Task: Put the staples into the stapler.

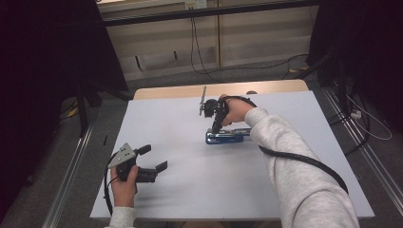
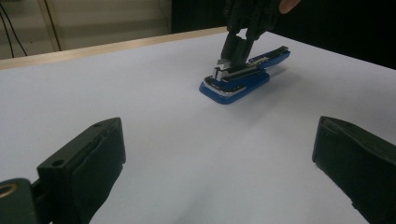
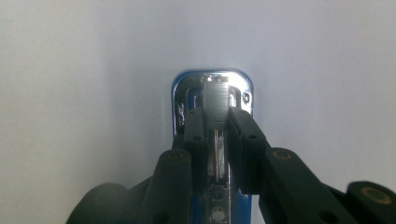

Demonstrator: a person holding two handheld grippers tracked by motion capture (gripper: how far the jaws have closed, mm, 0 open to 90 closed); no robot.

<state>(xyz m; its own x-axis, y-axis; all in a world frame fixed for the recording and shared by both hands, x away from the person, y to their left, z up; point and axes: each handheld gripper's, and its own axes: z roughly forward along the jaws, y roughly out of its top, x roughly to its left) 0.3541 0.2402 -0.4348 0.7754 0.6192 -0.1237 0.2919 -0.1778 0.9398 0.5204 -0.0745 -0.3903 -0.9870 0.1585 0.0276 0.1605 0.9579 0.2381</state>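
A blue stapler [image 1: 228, 137] with a metal inner arm lies on the white table [image 1: 190, 190], right of centre. My right gripper [image 1: 216, 127] comes down on its left end. In the right gripper view the gripper [image 3: 215, 123] is shut on the ribbed metal arm of the stapler [image 3: 212, 88], above the blue base. The left gripper view shows the stapler [image 2: 238, 84] farther off with that gripper [image 2: 233, 56] on it. My left gripper [image 1: 156, 157] rests near the front left of the table, open, with nothing between its fingers [image 2: 93, 158].
The table's far edge is a wooden strip [image 1: 166, 91]. Cables [image 1: 199, 57] run over the floor behind it. Metal rails [image 1: 71, 171] lie on the floor at both sides, and dark curtains [image 1: 47, 57] stand to the left and right.
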